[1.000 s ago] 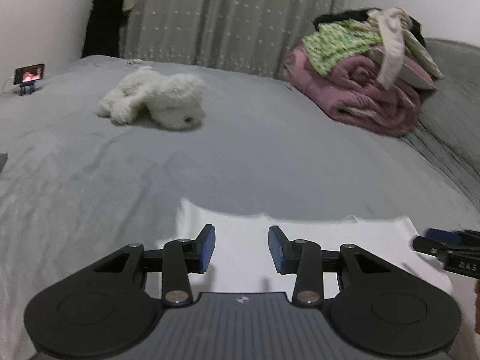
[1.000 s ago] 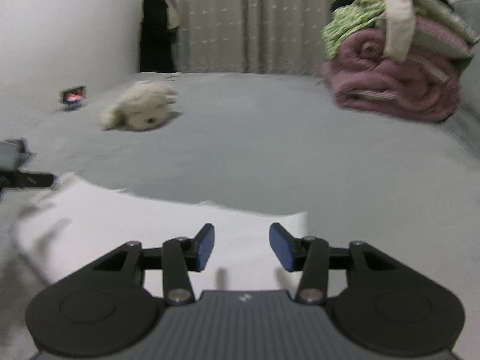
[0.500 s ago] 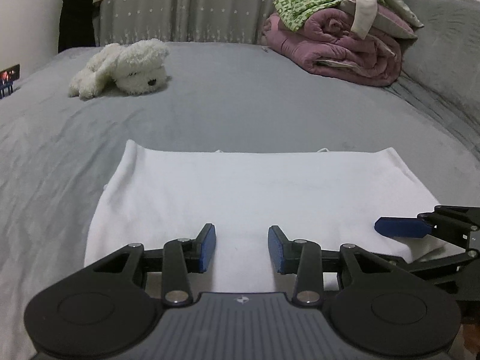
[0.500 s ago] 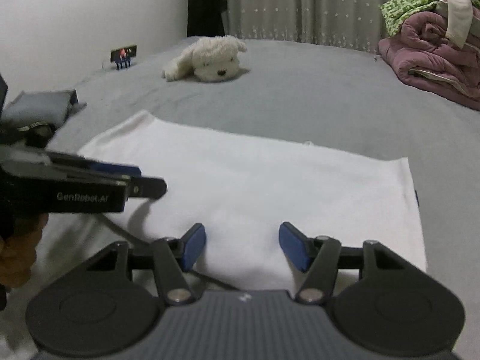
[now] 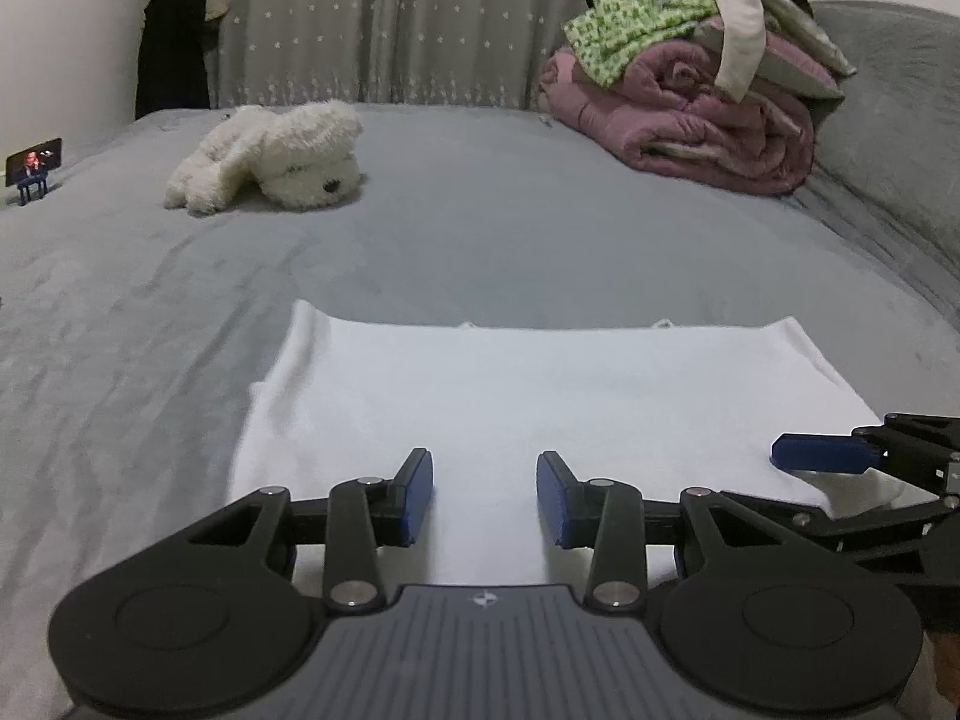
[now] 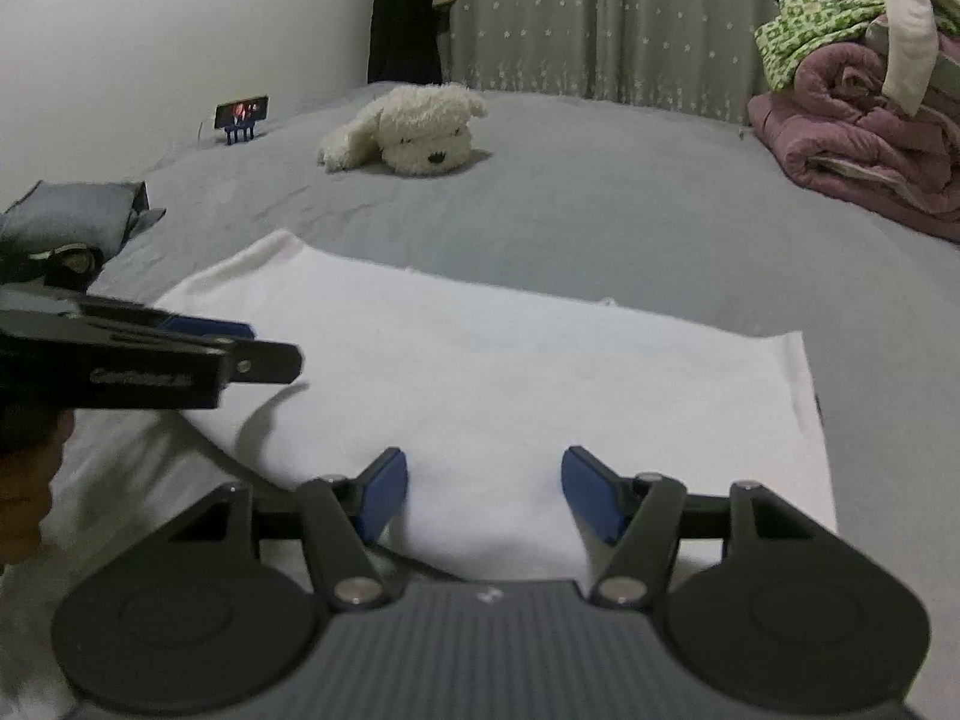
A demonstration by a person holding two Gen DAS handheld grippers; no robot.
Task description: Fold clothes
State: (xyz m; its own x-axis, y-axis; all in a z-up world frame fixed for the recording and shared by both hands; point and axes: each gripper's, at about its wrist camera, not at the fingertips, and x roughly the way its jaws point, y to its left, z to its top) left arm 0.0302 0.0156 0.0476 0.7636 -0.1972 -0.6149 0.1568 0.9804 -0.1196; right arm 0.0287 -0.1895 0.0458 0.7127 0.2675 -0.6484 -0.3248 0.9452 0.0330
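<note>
A white garment (image 5: 540,384) lies flat on the grey bed (image 5: 480,240), folded into a wide rectangle. My left gripper (image 5: 485,471) hovers over its near edge, jaws apart, with only the flat cloth showing between the blue pads. My right gripper (image 6: 485,471) hangs over the near right part of the white garment (image 6: 510,360), jaws wider apart, and the cloth below rises in a low hump between the fingers without being pinched. Each gripper shows in the other's view: the right gripper (image 5: 822,456) at the right edge, the left gripper (image 6: 240,348) at the left.
A white plush dog (image 5: 276,156) lies mid-bed. A pile of clothes on a rolled pink quilt (image 5: 696,96) sits at the back right. A phone on a stand (image 5: 33,162) is far left, a folded grey item (image 6: 72,222) beside the garment. Curtains close the back.
Both views now take in far more of the white garment. The right gripper's jaws have spread wider. The two grippers have come closer side by side over the near edge.
</note>
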